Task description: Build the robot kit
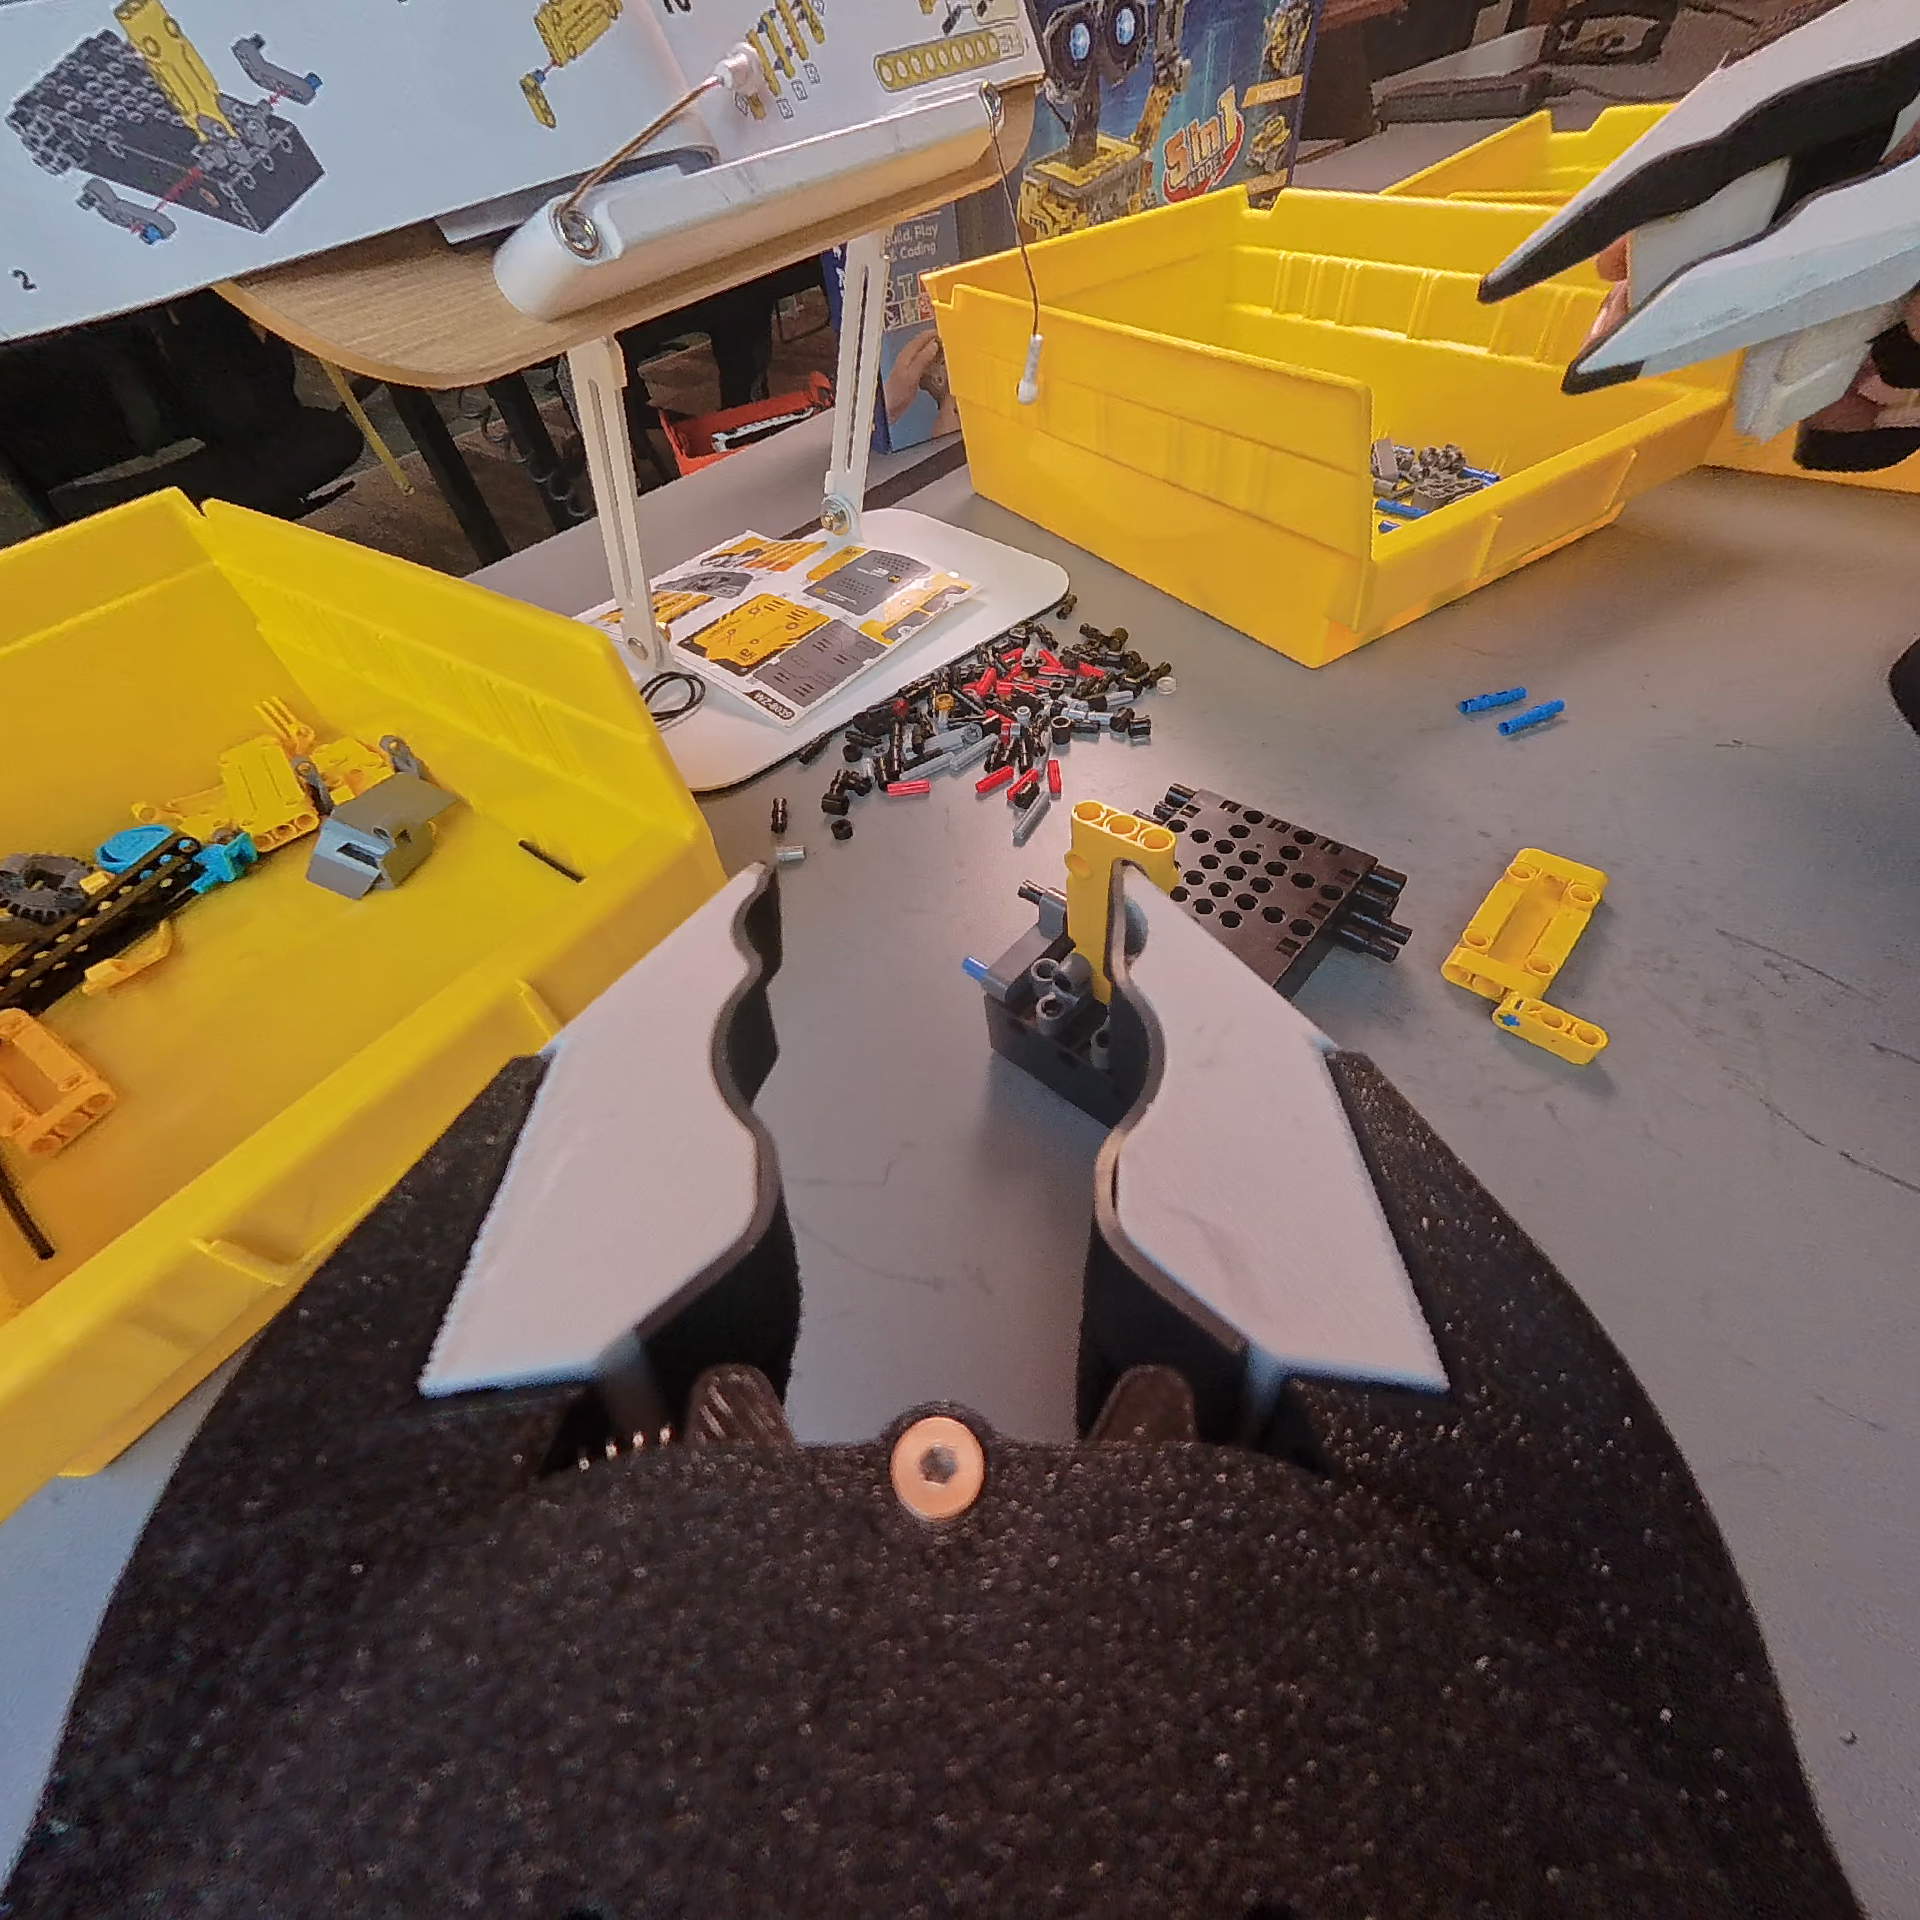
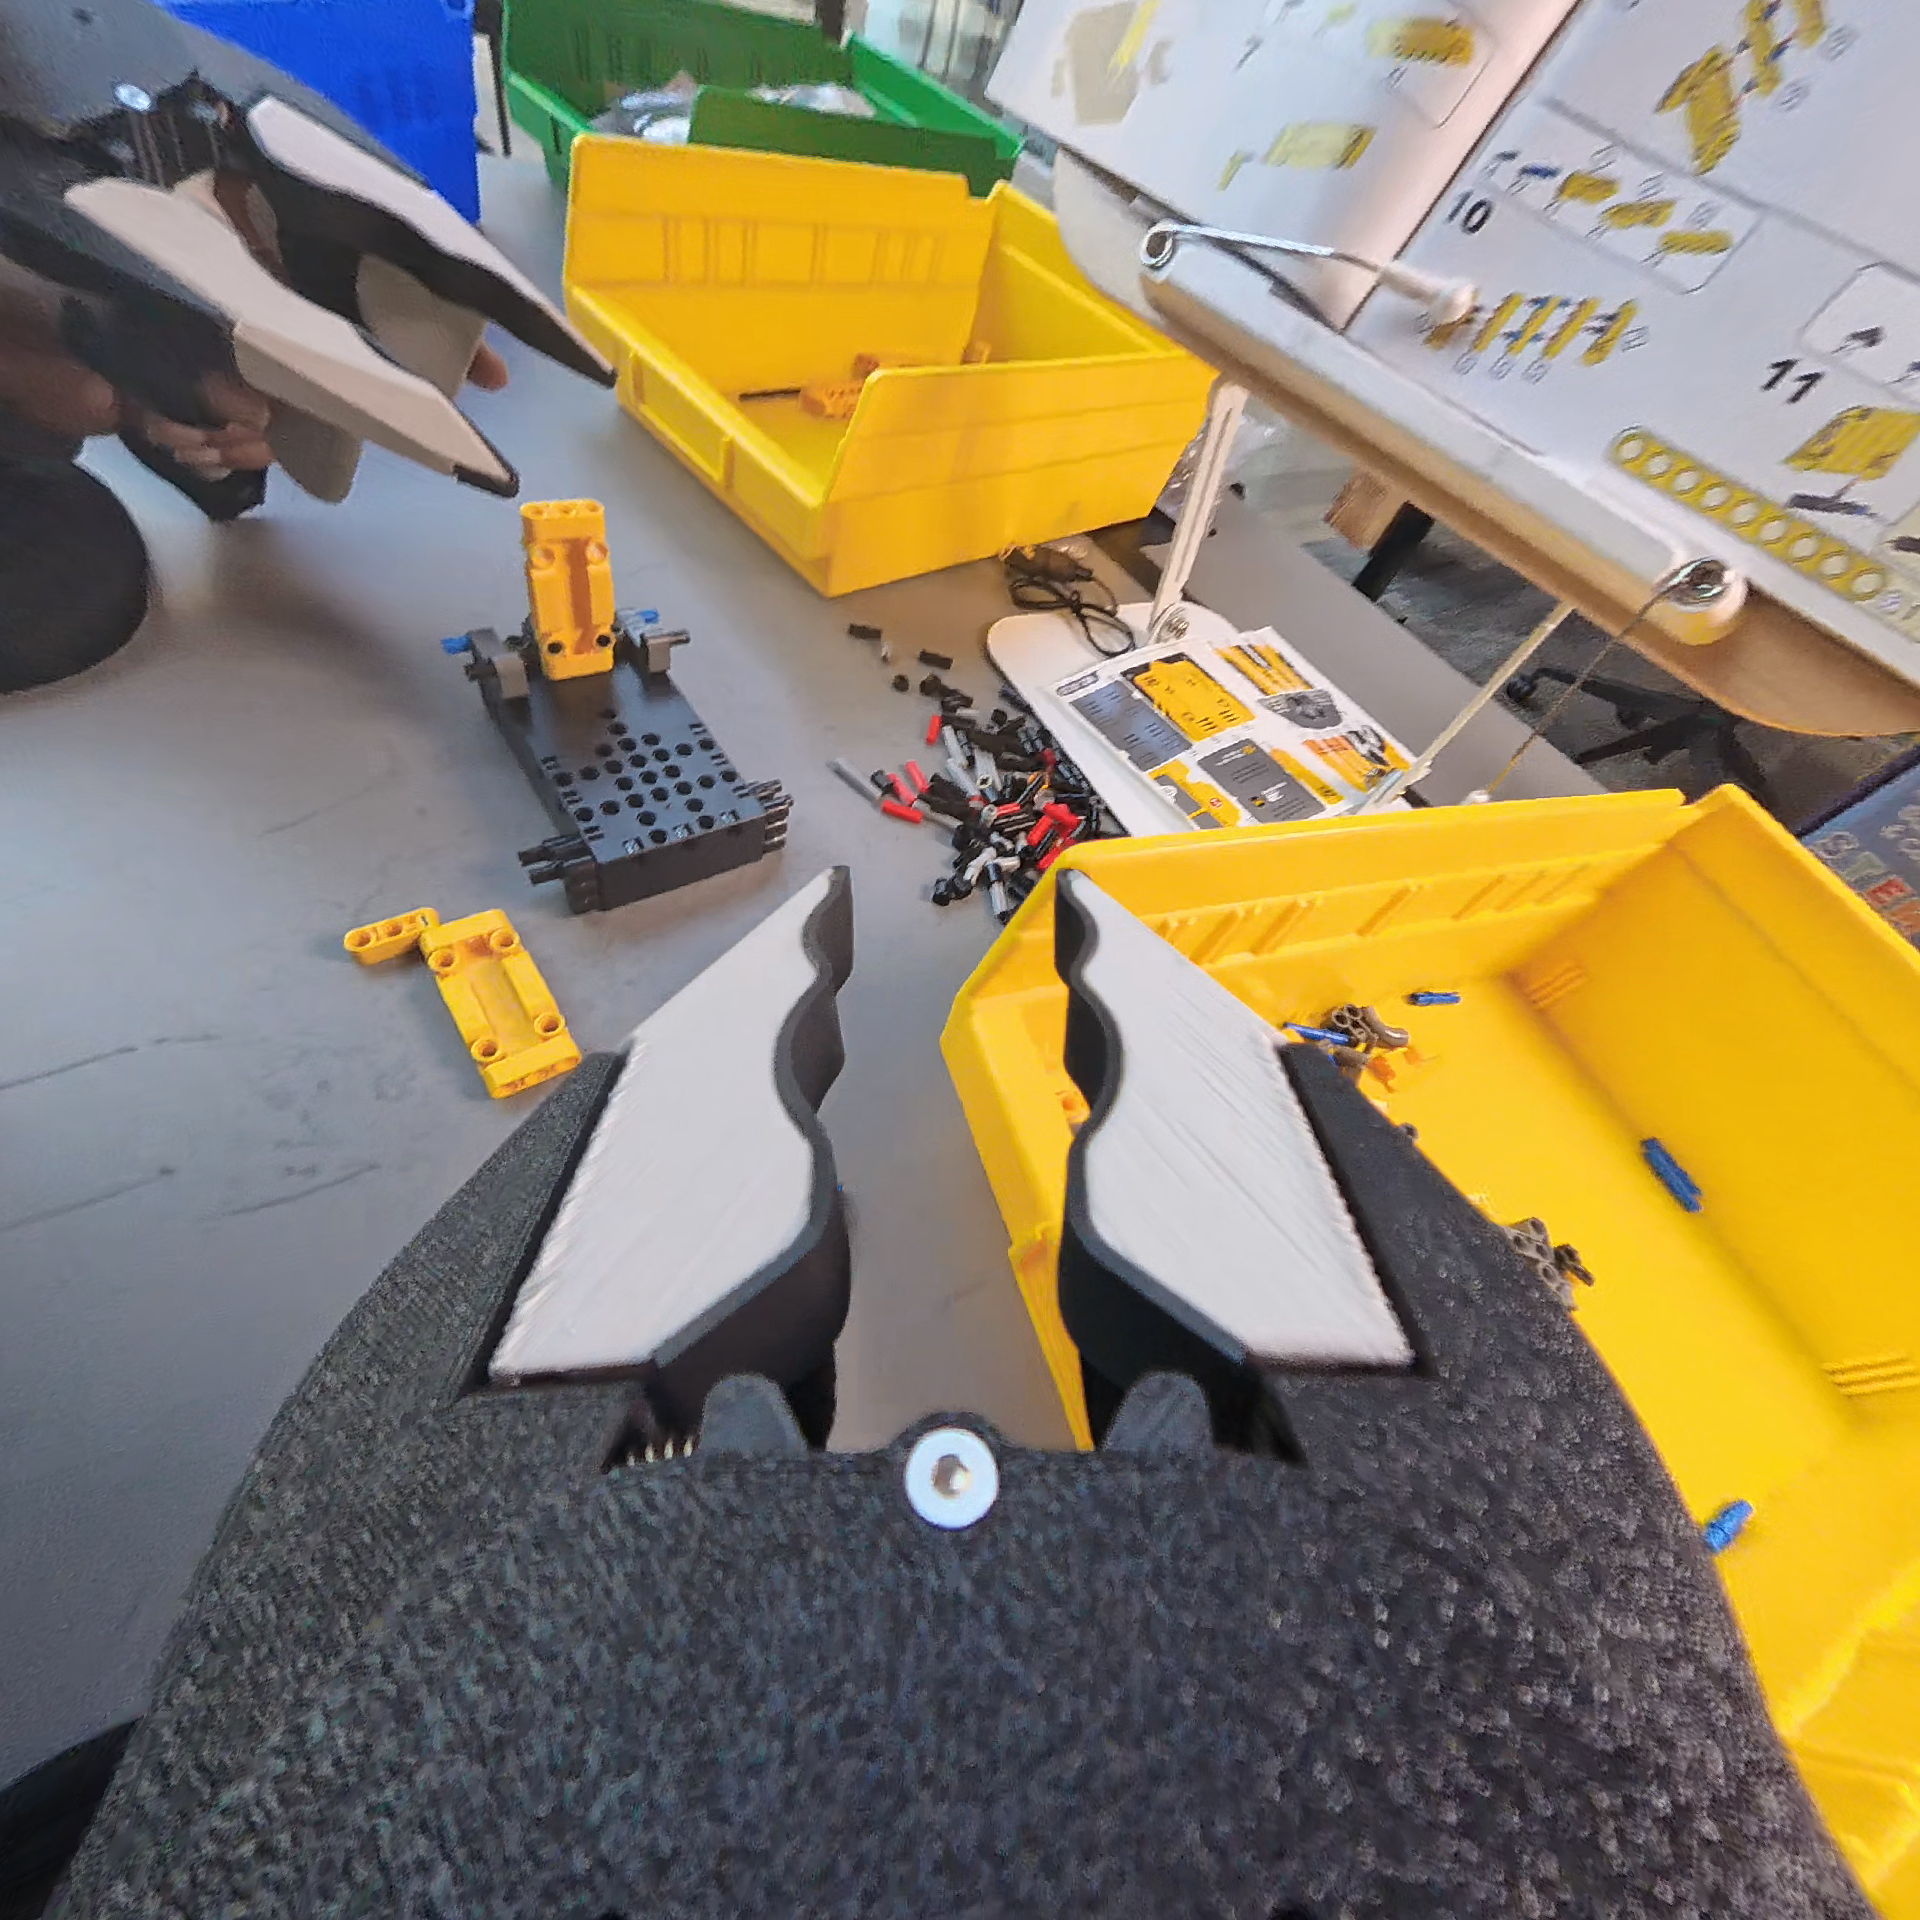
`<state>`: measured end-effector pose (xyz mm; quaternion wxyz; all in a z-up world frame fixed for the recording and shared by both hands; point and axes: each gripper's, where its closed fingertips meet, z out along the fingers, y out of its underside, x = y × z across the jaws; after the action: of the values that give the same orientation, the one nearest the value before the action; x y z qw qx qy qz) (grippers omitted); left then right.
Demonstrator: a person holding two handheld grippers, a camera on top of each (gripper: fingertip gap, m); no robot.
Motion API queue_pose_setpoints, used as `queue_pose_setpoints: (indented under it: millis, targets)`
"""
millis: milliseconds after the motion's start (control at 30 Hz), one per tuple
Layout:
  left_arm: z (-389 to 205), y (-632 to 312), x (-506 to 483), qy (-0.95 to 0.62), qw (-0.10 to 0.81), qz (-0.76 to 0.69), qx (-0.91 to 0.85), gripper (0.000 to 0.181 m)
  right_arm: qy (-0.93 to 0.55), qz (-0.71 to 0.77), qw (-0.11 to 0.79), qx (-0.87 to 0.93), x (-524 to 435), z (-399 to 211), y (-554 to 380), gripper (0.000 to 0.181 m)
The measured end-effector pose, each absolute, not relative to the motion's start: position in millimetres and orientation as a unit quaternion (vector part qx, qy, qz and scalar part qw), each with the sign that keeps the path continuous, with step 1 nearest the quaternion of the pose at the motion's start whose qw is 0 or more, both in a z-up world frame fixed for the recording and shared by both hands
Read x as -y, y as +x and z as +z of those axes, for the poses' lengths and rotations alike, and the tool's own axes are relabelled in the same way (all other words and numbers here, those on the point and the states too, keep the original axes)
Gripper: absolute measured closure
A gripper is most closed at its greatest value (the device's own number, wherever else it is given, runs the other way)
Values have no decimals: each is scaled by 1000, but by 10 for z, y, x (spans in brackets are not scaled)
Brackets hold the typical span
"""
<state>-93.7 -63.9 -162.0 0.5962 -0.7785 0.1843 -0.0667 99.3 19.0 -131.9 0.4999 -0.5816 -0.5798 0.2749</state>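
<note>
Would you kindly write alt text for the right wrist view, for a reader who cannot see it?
The open right gripper hovers over a grey table at the near corner of a yellow bin holding a few small parts. Ahead lie a black plate with a yellow block upright on it, a loose yellow piece and a pile of pins; the left gripper hangs open beyond.

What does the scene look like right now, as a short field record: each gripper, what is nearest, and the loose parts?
left gripper: open, holding nothing, above the grey table
nearest to left: black perforated plastic base plate with an upright yellow block at one end
right gripper: open, holding nothing, above the near corner of a yellow plastic bin
bin contents: a few blue pins and grey connectors
loose parts: pile of small black, red and grey pins; flat yellow frame piece beside the plate
</note>
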Motion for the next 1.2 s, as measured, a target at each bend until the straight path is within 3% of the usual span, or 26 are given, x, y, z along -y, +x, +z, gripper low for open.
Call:
queue_pose_setpoints:
  millis: [333,933,1200]
  targets:
    - [-1574,-1028,623,-774,609,-55,-163,117,-579,304,641,403,-577,-947,1193,134]
    - [-1539,-1105,589,-772,619,-23,-144,117,-558,303,643,428,-354,-1176,930,130]
    - [-1042,-1272,856,-739,665,21,-102,118,-609,280,637,380,-601,-1227,1174,127]
